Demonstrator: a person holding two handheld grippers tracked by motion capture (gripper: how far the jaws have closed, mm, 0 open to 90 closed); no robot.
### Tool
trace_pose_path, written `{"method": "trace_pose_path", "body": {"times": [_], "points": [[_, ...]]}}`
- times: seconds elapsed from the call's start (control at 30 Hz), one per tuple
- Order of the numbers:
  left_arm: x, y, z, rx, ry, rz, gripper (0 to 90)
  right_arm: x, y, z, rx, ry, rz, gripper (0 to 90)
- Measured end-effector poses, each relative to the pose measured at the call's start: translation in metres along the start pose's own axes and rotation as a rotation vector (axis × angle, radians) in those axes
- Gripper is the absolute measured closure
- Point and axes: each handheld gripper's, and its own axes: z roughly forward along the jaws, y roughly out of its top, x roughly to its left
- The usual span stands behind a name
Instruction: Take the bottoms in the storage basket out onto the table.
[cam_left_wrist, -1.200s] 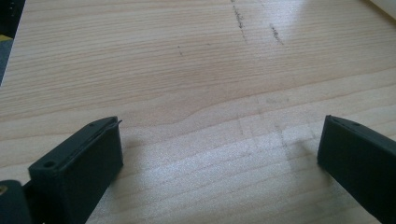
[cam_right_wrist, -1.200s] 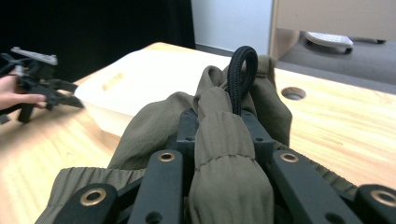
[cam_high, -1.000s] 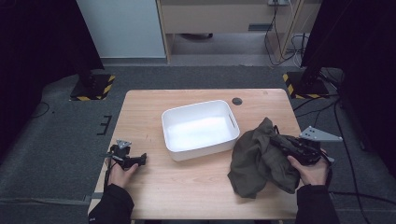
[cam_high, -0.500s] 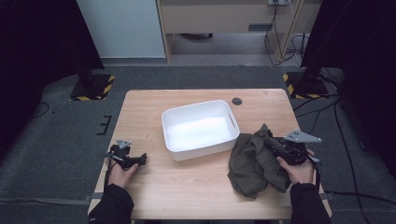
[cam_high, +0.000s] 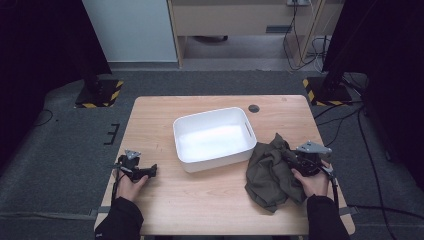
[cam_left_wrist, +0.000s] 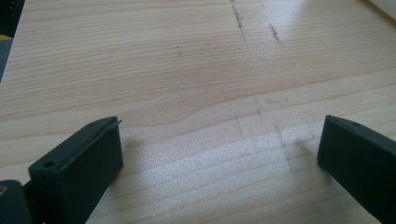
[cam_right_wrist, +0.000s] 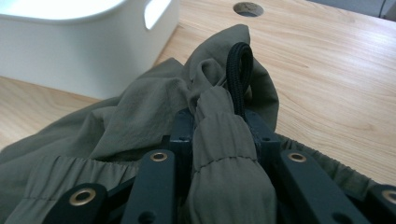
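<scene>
Green cloth (cam_high: 272, 172): by the table's (cam_high: 200, 200) right edge, beside the white bin (cam_high: 212, 137).
Right gripper (cam_right_wrist: 224, 126): pinching its waistband; jaws have just been opening.
Left gripper (cam_left_wrist: 219, 149): spread, idle.
Next: probably lift it into the bin.

On the table (cam_high: 165, 200) we find the tub (cam_high: 214, 138) near the middle — the crumpled garment (cam_high: 270, 170) just right of it, toward our edge. Our left gripper (cam_high: 149, 172) rests far left; our right gripper (cam_high: 289, 159) on the garment.

Lab or studio, black curtains (cam_high: 35, 45), hazard-striped stand feet (cam_high: 100, 93), floor cables (cam_high: 305, 35)
</scene>
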Motion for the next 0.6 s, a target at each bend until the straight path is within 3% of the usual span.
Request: {"method": "trace_pose_path", "body": {"times": [0.47, 0.6], "points": [[0.000, 0.000, 0.000, 0.000, 0.000, 0.000, 0.0, -0.017, -0.003, 0.016, 0.024, -0.109, -0.027, 67.5], [0.000, 0.000, 0.000, 0.000, 0.000, 0.000, 0.0, -0.019, -0.001, 0.013, -0.014, -0.107, 0.001, 58.3]]}}
